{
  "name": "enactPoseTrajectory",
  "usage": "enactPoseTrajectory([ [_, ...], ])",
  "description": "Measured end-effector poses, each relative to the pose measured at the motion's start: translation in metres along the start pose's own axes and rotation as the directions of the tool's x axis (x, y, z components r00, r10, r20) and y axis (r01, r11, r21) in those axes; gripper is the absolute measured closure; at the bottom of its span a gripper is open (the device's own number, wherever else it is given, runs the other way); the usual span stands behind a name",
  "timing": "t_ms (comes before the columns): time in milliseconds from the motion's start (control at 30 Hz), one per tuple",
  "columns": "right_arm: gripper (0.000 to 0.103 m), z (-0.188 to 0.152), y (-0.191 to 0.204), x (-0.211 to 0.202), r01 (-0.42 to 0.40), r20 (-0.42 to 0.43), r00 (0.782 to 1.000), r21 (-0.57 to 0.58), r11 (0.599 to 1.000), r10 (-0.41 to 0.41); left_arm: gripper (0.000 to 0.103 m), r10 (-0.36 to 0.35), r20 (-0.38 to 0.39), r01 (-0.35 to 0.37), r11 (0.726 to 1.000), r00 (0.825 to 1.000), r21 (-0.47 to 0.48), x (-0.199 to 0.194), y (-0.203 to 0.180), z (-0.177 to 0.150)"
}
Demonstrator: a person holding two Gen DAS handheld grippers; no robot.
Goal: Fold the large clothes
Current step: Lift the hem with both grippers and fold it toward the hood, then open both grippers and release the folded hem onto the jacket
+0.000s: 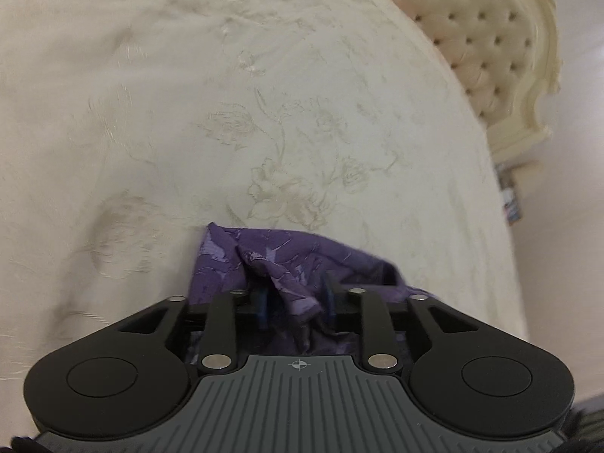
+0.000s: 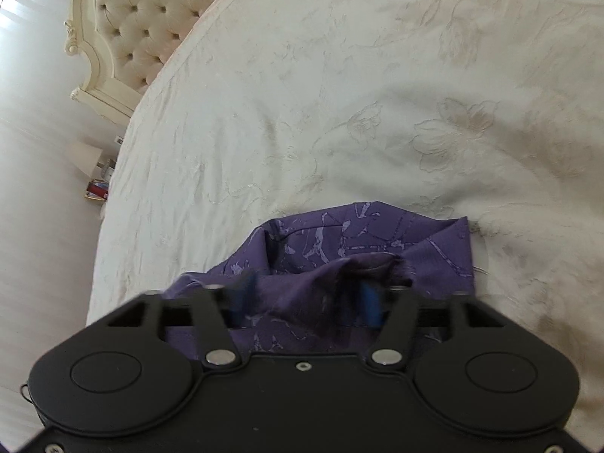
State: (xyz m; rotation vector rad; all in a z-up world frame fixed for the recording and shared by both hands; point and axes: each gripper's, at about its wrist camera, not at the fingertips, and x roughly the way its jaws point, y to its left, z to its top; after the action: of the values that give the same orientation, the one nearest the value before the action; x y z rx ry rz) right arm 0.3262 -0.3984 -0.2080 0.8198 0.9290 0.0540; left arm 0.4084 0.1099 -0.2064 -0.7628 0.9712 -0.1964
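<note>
A purple patterned garment [image 1: 279, 260] lies bunched on a cream embroidered bedspread [image 1: 226, 113]. In the left wrist view my left gripper [image 1: 294, 302] has its blue pads [image 1: 262, 304] a hand's width apart with a fold of the purple cloth standing between them. In the right wrist view the same garment [image 2: 358, 241] lies bunched under my right gripper [image 2: 305, 298]. Its blue pads [image 2: 372, 300] are wide apart with cloth humped between them. Neither gripper pinches the cloth tight. Most of the garment is hidden under the gripper bodies.
A cream tufted headboard [image 1: 490, 37] stands at the bed's far end and also shows in the right wrist view [image 2: 139, 19]. A small lamp and items [image 2: 94, 173] stand beside the bed edge. The bedspread [image 2: 377, 94] stretches ahead of both grippers.
</note>
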Motion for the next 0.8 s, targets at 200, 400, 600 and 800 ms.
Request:
enactPoseTrajectory([
  [200,0.007,0.003,0.011,-0.004,-0.001,0.054,0.999,-0.068,0.998,0.005,0.019,-0.081,0.069,0.076,0.995,0.994,0.063,-0.02,-0.01,-0.001],
  [400,0.003,-0.008,0.039,-0.025,0.088,0.136,0.989,-0.222,0.971,-0.058,0.014,0.018,0.118,-0.046,0.97,0.993,0.239,-0.049,-0.052,-0.013],
  [600,0.001,-0.066,0.093,-0.007,0.13,0.064,0.991,-0.5,0.856,-0.114,0.014,0.18,0.013,-0.157,0.82,0.984,0.551,-0.021,-0.11,-0.08],
  [800,0.001,-0.125,0.121,0.029,0.104,-0.051,0.982,-0.667,0.738,-0.184,0.014,0.24,-0.073,-0.137,0.75,0.968,0.647,0.017,-0.119,-0.13],
])
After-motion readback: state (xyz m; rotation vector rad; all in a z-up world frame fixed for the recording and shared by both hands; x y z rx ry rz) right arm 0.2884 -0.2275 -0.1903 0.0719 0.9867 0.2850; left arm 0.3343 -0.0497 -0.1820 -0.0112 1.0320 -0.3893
